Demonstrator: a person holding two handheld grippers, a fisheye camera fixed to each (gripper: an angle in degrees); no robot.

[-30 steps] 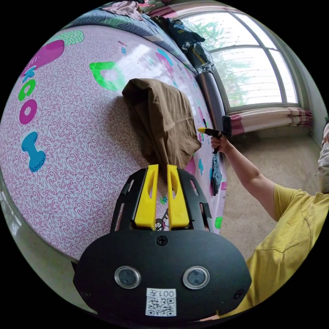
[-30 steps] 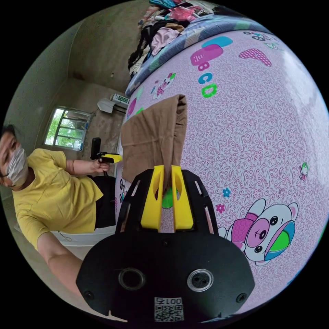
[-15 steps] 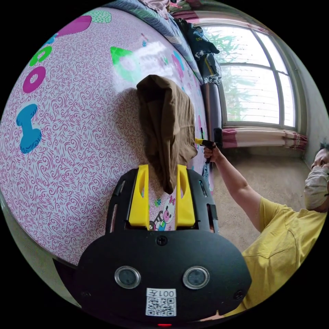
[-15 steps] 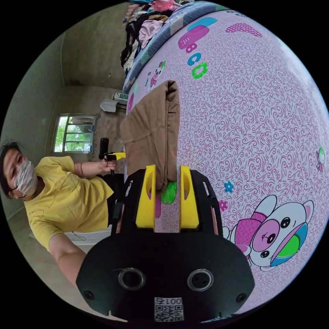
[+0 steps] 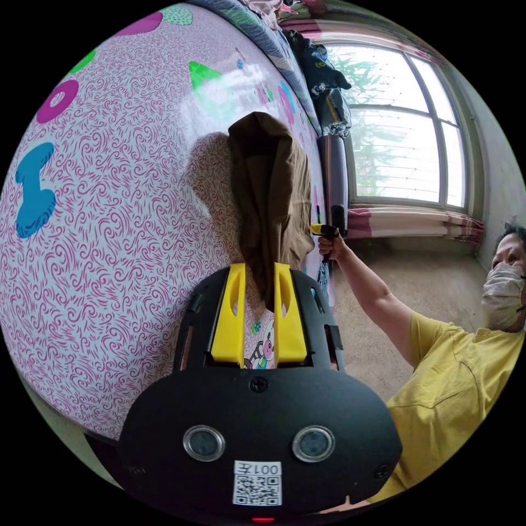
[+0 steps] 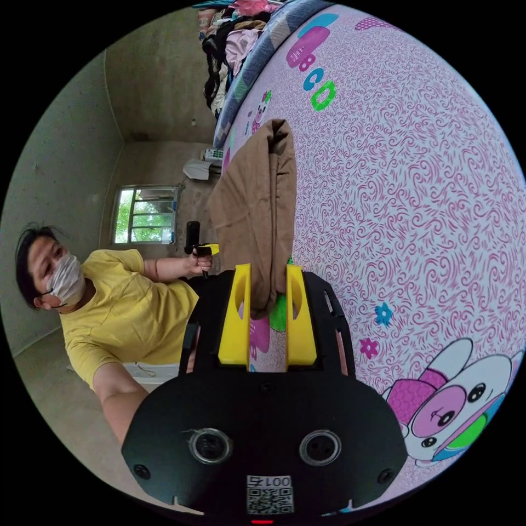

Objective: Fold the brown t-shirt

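Note:
The brown t-shirt lies as a narrow folded bundle on a pink patterned table cover. My left gripper is open, its yellow jaws standing either side of the shirt's near end without pressing it. At the shirt's far end, a hand holds my right gripper. In the right gripper view the t-shirt runs away over the cover. My right gripper is open around its near tip. Beyond the shirt, the left gripper is in the person's other hand.
A person in a yellow top stands beside the table's edge, over a bare floor. Heaped clothes lie past the table's far end. Dark clothes sit near a large window.
Both grippers were shut on the shirt's ends a second ago and have let go. The left jaws have since narrowed a little around the cloth. Both cameras shifted slightly.

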